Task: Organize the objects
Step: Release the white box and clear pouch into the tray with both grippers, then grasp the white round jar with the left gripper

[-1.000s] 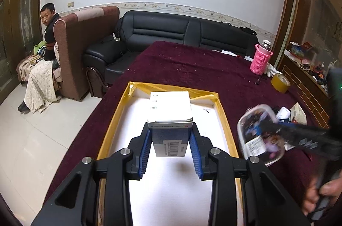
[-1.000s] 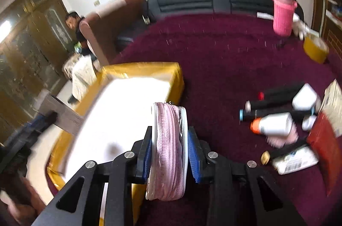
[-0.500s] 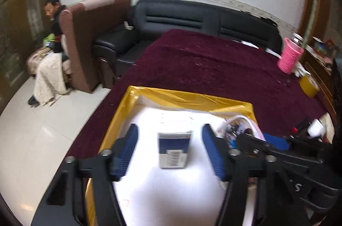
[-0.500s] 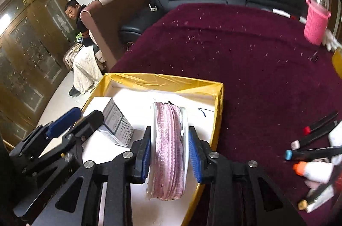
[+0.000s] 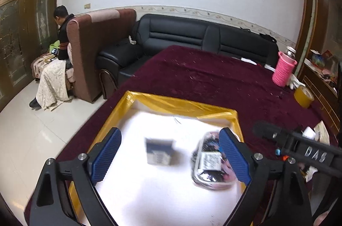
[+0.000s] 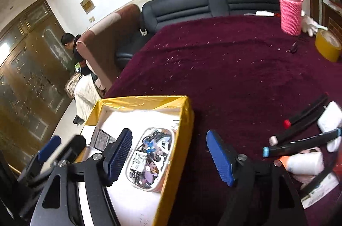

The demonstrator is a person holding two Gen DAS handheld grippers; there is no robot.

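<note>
Maroon cloth covers the worktop (image 6: 235,68), and near its edge sits the yellow-rimmed tray (image 5: 181,103) with its white floor. A second ago each pair of tongs gripped an item; now both items lie loose inside the tray. The clear zip pouch (image 6: 149,158) rests flat by the right wall, and the small blue-and-white box (image 5: 159,151) lies left of it, blurred. The left tongs (image 5: 171,158) are opening, spread wide with the box between them but untouched; the right tongs (image 6: 168,158) are opening too, clear of the pouch. Two deliveries look done, while the markers (image 6: 303,142) and bottle (image 6: 301,163) on the cloth seem next.
</note>
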